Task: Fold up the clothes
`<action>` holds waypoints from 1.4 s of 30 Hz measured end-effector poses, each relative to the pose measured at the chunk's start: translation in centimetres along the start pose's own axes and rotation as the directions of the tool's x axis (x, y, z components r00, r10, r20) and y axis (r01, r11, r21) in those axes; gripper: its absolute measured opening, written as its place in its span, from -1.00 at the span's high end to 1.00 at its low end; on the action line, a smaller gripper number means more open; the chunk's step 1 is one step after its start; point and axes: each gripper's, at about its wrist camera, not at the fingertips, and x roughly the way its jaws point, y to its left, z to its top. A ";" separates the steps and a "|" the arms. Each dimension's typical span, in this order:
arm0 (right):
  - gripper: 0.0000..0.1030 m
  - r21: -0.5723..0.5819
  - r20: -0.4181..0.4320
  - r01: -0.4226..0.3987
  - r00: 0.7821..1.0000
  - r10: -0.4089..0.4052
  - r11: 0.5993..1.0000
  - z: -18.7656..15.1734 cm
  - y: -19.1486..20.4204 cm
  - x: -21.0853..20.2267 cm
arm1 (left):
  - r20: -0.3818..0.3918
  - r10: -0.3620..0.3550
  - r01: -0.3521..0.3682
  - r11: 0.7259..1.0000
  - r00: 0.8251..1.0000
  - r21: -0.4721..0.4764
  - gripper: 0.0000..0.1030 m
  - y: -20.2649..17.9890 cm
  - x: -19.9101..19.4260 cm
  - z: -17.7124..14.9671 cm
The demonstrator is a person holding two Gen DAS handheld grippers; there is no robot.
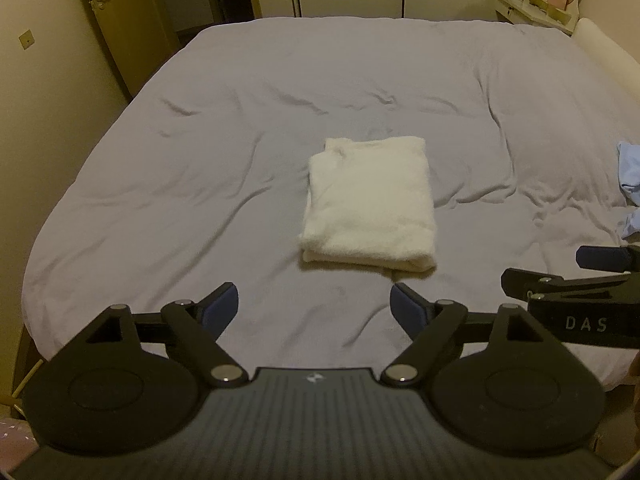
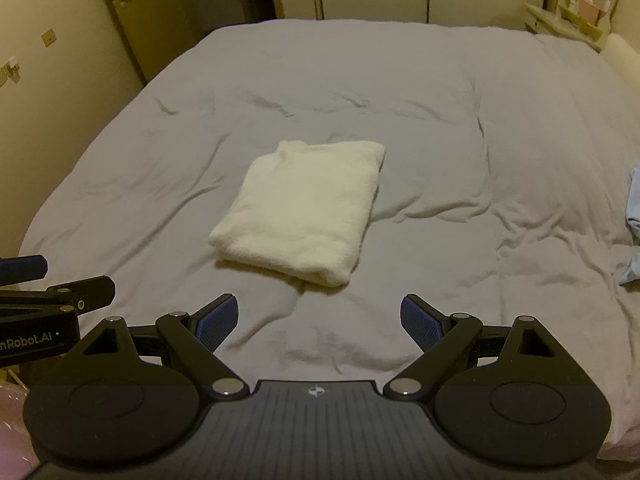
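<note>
Left gripper point(image 1: 314, 304) and right gripper point(image 2: 319, 318) both spread wide, empty — above the bed's point(image 1: 160, 208) near edge. Folded white garment point(image 1: 370, 204) lies mid-bed. Blue clothing point(image 1: 630, 176) at right — cut off by frame.

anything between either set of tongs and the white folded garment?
Nothing visible. Both the left tongs and right tongs are open and empty, with only bare grey bedsheet between them and the white folded garment. The blue clothes lie off to the right.
</note>
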 end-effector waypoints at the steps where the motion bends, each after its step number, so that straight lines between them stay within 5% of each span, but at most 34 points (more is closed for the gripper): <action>1: -0.76 -0.001 -0.001 0.001 1.000 -0.001 1.000 0.1 0.0 0.0 | 0.000 -0.001 0.001 1.000 1.000 0.000 -0.61 0.0 0.0 0.1; 10: -0.77 0.011 -0.016 0.019 1.000 -0.019 1.000 1.0 -0.3 0.2 | -0.023 -0.023 0.024 0.999 0.999 0.029 -0.66 0.0 1.5 1.8; 12: -0.95 0.020 -0.018 0.024 1.000 -0.023 1.000 1.4 -0.4 0.5 | -0.035 -0.027 0.028 0.999 0.999 0.038 -0.69 0.3 2.4 2.3; 16: -0.96 0.031 -0.020 0.039 0.999 -0.039 0.999 2.2 -0.2 1.6 | -0.063 -0.031 0.035 0.998 0.998 0.055 -0.69 1.3 4.5 3.3; 26: -0.96 0.093 -0.094 0.094 0.992 -0.085 0.991 6.2 1.4 6.5 | -0.094 -0.058 0.071 0.987 0.994 0.147 -0.71 4.7 9.1 9.6; 37: -0.97 0.209 -0.185 0.180 0.972 -0.141 0.961 8.7 3.3 10.7 | -0.176 -0.124 0.164 0.958 0.977 0.234 -0.75 7.2 14.3 12.4; 42: -0.97 0.241 -0.225 0.214 0.961 -0.160 0.947 8.1 3.9 12.4 | -0.227 -0.162 0.209 0.957 0.960 0.203 -0.77 8.4 17.5 12.3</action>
